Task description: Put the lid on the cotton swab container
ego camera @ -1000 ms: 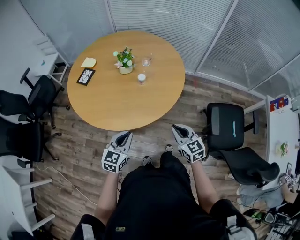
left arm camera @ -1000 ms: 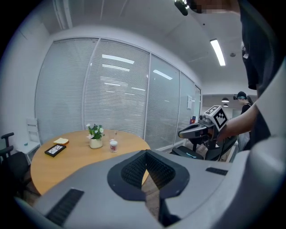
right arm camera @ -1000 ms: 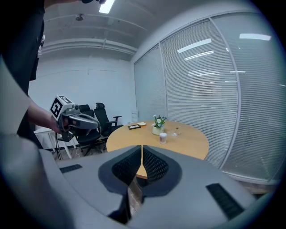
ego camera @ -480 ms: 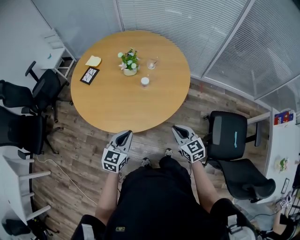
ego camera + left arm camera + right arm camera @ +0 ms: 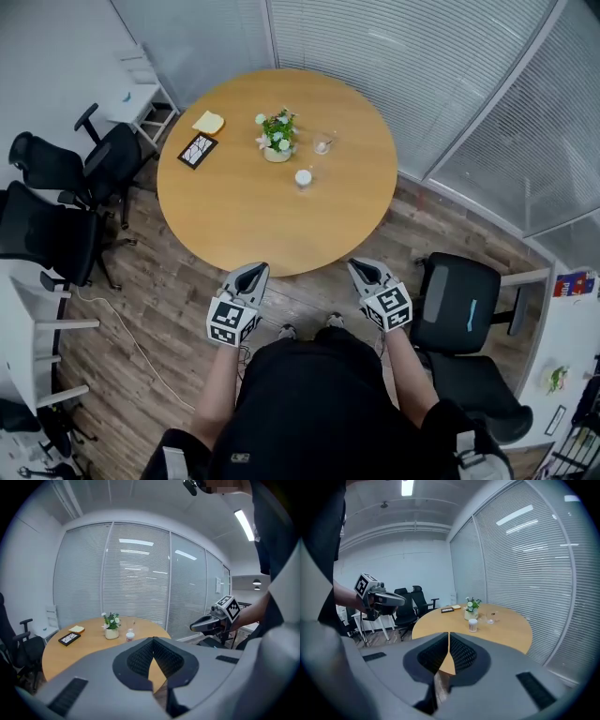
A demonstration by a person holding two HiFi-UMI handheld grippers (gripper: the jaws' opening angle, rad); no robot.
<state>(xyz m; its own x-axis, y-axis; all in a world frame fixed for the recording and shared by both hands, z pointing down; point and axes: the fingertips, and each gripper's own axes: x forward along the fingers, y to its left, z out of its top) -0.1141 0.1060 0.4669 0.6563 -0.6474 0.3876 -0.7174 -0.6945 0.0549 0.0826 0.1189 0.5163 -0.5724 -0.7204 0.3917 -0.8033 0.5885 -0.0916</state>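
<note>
The cotton swab container (image 5: 303, 178), a small white tub, stands uncovered near the middle of the round wooden table (image 5: 234, 211). Its clear lid (image 5: 322, 144) lies apart from it, farther back beside the flower pot (image 5: 277, 137). Both grippers are held in front of the person's body, short of the table's near edge. My left gripper (image 5: 253, 273) is shut with nothing in it, and my right gripper (image 5: 362, 268) is shut and empty too. The container (image 5: 130, 636) (image 5: 473, 625) shows small and distant in both gripper views.
A black patterned card (image 5: 198, 150) and a yellow pad (image 5: 208, 122) lie on the table's left part. Black office chairs (image 5: 56, 197) stand at the left, another chair (image 5: 457, 305) at the right. Glass walls with blinds run behind the table. White desks line both sides.
The head view has shifted, so the table and chairs sit further right and lower in the picture. Both grippers stay shut in front of the body, a little lower in frame.
</note>
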